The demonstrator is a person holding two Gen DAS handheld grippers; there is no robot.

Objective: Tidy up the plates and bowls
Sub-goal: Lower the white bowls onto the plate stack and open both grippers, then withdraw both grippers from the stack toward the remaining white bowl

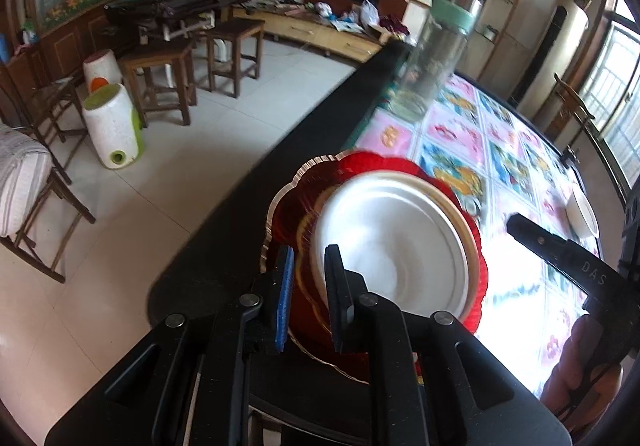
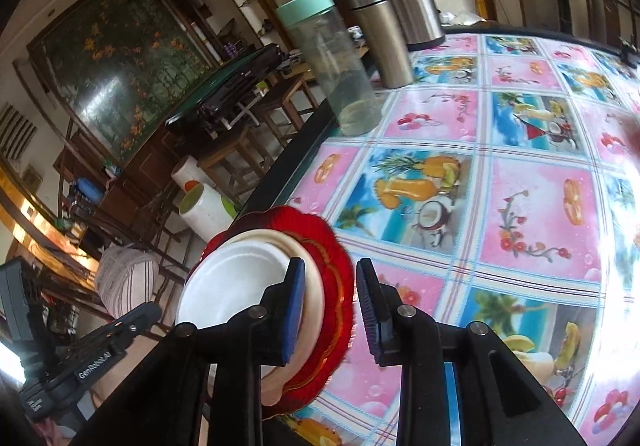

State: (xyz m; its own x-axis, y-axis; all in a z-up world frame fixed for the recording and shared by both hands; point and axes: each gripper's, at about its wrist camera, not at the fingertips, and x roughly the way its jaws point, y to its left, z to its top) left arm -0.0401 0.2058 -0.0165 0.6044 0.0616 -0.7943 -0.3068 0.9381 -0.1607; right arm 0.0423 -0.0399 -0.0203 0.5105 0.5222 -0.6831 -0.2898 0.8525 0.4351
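Left tongs (image 1: pixel 310 298) fill the bottom of the left wrist view, fingers narrow and clamped on the near rim of the plate stack: blue pad (image 1: pixel 285 298) outside the red plate's edge, the other finger over the white plate's rim. Red plate (image 1: pixel 292 205), scalloped with gold trim, sits at the bottom of the stack; a cream plate (image 1: pixel 472 246) on it, a white plate (image 1: pixel 392 230) on top. Stack is at the desk (image 1: pixel 516 149) edge, overhanging the dark border a bit; whether it rests flat or is lifted I cannot tell. Right tongs (image 2: pixel 330 310) in the right wrist view stand fairly wide, straddling the far side of the same stack: one finger over the cream plate (image 2: pixel 310 310), the other outside the red plate (image 2: pixel 336 266) above the tablecloth, not closed on anything. White plate (image 2: pixel 228 278) shows left of that finger. Right tongs also visible at the right of the left view (image 1: pixel 560 250), with a hand (image 1: pixel 576 366) below. Clear bottle (image 2: pixel 336 69) with a mint lid stands near the desk edge, two steel flasks (image 2: pixel 380 33) just behind it. White bowl (image 1: pixel 582 211) sits well apart, at the far right of the desk.
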